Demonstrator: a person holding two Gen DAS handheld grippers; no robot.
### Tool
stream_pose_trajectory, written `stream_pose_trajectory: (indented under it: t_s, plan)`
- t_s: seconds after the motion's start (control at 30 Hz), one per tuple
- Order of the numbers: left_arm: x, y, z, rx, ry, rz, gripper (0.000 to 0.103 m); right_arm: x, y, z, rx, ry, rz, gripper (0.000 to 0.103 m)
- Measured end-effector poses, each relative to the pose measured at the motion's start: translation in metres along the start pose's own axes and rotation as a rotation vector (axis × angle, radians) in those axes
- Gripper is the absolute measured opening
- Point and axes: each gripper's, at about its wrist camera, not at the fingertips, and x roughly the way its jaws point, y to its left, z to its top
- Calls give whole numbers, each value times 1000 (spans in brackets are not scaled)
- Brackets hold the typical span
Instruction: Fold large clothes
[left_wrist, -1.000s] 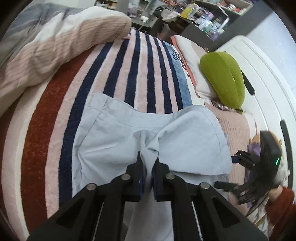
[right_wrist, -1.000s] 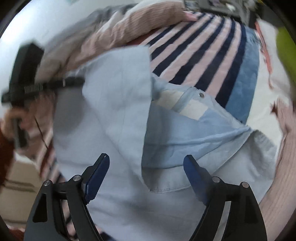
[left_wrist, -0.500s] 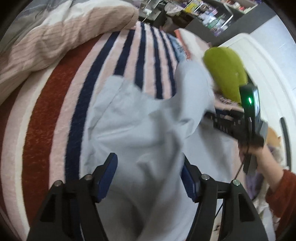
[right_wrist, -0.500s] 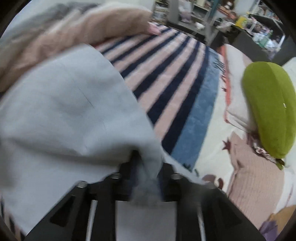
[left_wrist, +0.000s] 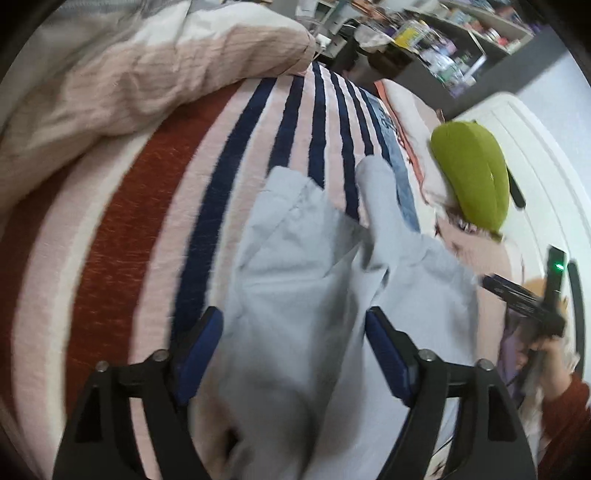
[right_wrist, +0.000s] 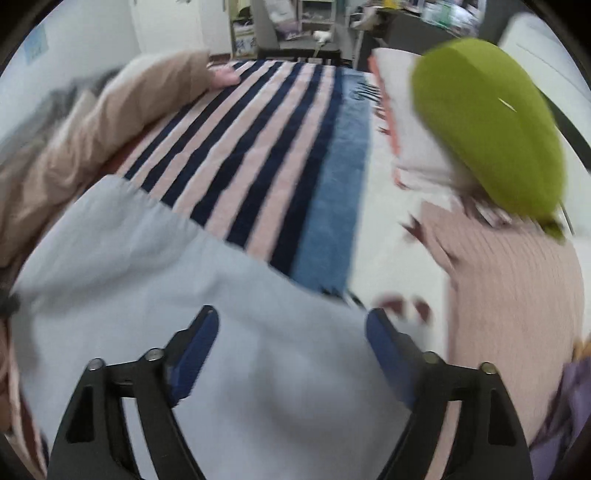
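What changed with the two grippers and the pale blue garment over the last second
The left gripper, shut on the pale blue cotton garment a second ago, let go and is open above it. The right gripper closed on a fold half a second ago, carried it across, then released; it is open too. The garment lies more bunched. The striped pink and navy blanket and the green cushion stayed put.

left gripper (left_wrist: 293, 343): jaws apart | right gripper (right_wrist: 291, 345): jaws apart
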Motion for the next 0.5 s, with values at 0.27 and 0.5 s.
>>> stream_pose_trajectory:
  t_s: [0.27,0.5]
  plan:
    - [14,20,-75,5,239,-136,86,-6,-77,-149,231,195,136,87]
    - [43,23,-117,-94,245,-110,38,3,-63,-223,318,181,253,35]
